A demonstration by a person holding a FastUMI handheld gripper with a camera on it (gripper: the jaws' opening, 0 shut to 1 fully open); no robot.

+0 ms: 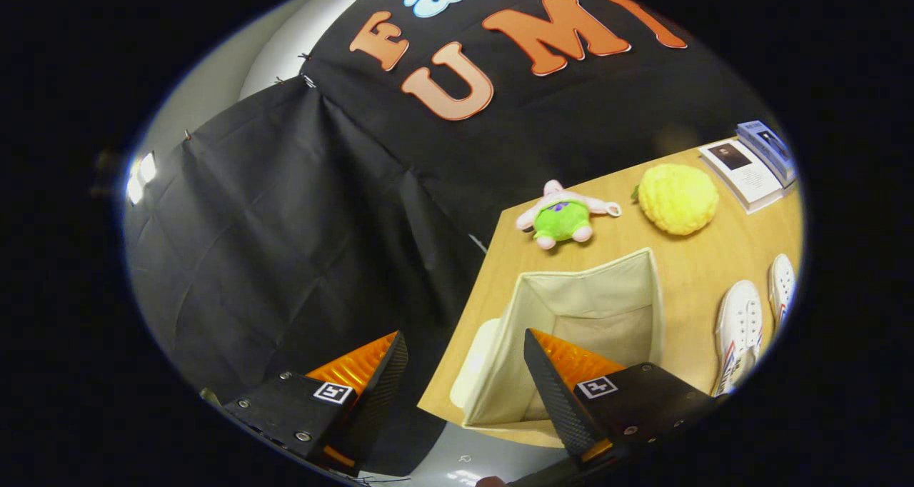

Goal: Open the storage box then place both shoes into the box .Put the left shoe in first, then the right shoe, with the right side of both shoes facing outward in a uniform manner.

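Hovering wide-open, fingers [464, 344] overlook storage box [571, 330] (shoes [742, 330], plush toy [564, 219] nearby).

One finger hides the storage box [571, 308] floor (shoes [742, 330] partly cropped).

A light wooden table [703, 273] stands against a black cloth wall [285, 208]. At the table's far side lies a small plush toy [564, 216] with a green body and pale pink limbs. Just right of it sits a round, bumpy yellow ball [677, 198]. Farther right, in the far corner, two books [757, 164] lie close together.
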